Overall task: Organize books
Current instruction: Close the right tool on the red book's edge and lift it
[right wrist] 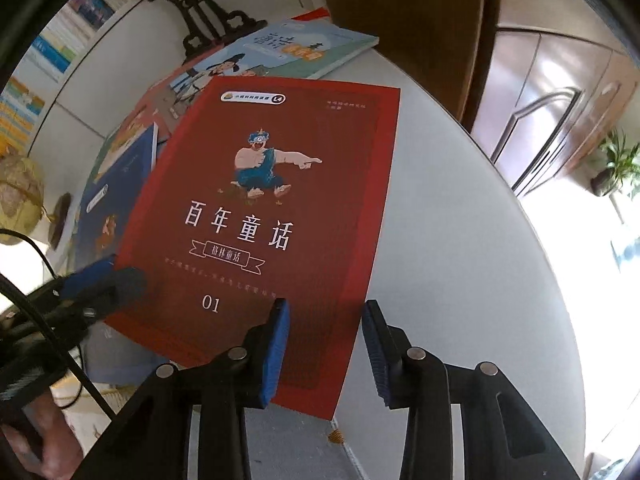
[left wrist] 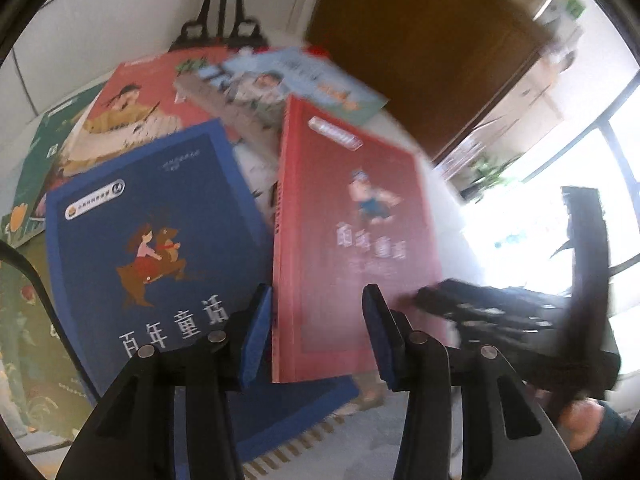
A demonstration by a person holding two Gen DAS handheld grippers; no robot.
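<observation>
A dark red book with a cartoon giant on its cover lies slanted on top of a blue book. My left gripper straddles the red book's near left edge by the spine. Its blue pads stand apart, and no pad visibly presses the book. My right gripper straddles the near right corner, one finger over the cover and the other past the edge. Each gripper shows blurred in the other's view: the right gripper and the left gripper.
More books fan out behind: an orange-red one, a light blue one and a green one. A black stand stands by the wall, a globe at left. The white round table curves away right.
</observation>
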